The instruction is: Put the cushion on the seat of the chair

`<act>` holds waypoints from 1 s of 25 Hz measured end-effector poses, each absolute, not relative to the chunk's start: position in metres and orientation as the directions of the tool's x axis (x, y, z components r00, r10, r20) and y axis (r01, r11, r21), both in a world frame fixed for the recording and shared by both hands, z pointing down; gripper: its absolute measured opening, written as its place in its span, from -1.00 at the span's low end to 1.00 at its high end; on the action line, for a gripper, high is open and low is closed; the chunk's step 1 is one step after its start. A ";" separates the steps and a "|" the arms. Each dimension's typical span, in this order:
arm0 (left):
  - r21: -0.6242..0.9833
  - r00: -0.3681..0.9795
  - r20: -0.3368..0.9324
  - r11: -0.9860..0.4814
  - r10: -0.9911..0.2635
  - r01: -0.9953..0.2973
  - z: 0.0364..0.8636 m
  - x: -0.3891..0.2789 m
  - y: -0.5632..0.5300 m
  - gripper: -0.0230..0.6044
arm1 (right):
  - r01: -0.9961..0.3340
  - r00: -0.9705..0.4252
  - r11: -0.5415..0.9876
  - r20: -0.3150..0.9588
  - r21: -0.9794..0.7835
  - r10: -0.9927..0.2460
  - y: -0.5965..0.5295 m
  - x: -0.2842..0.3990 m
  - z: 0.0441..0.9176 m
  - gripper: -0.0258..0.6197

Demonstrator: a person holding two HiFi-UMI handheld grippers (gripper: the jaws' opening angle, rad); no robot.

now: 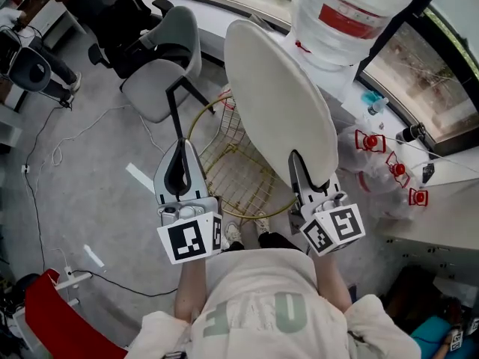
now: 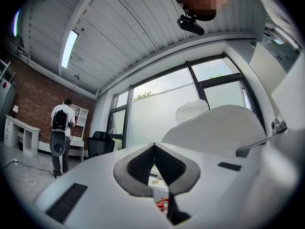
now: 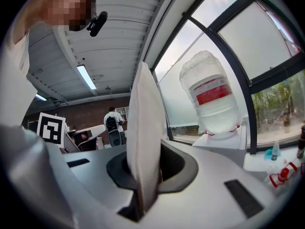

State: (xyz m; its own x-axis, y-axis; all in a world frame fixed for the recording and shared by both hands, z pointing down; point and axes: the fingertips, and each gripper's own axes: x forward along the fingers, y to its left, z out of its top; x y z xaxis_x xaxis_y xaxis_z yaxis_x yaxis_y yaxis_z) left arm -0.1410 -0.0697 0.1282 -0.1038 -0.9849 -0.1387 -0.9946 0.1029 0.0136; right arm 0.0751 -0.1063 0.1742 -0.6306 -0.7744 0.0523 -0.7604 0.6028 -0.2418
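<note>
A white round cushion [image 1: 281, 103] stands on edge over the gold wire chair [image 1: 224, 163], whose open seat lies below and between my two grippers. My right gripper [image 1: 301, 161] is shut on the cushion's near rim. In the right gripper view the cushion [image 3: 145, 128] rises straight up out of the gripper [image 3: 143, 163], pinched between the dark pads. My left gripper [image 1: 182, 148] hangs to the left of the cushion, apart from it, over the chair's left rim. Its jaws [image 2: 153, 147] meet at the tips with nothing between them, and the cushion [image 2: 224, 123] shows beyond to the right.
A grey shell chair [image 1: 161, 66] and a black office chair [image 1: 112, 13] stand at the back left. A large water bottle [image 1: 352, 13] sits by the window ledge with small bottles [image 1: 370, 142]. Cables [image 1: 45, 148] cross the floor and a red object [image 1: 52, 316] lies near left. A person with a backpack [image 2: 61, 123] stands far off.
</note>
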 end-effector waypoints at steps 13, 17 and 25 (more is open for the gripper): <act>0.042 -0.128 -0.050 0.126 -0.990 -0.991 0.195 -0.164 -0.079 -0.88 | -0.660 -0.716 0.592 0.147 -0.463 -0.682 -0.105 0.047 0.243 -0.79; 0.106 -0.150 0.037 0.153 -0.988 -0.983 0.255 -0.182 -0.078 -0.88 | -0.544 -0.788 0.553 0.159 -0.631 -0.595 -0.103 0.019 0.293 -0.79; 0.092 -0.169 0.171 0.186 -0.971 -0.978 0.364 -0.215 -0.073 -0.89 | -0.328 -0.849 0.239 0.174 -0.914 -0.498 -0.088 -0.004 0.420 -0.79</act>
State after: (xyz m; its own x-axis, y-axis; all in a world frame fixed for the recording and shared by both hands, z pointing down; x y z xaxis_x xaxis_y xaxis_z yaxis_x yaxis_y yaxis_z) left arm -0.2149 -0.0725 0.3638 -0.1690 -0.9706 0.1713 -0.9782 0.1865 0.0917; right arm -0.0042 -0.0883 0.4202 -0.8494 -0.4983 0.1742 -0.3278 0.2393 -0.9139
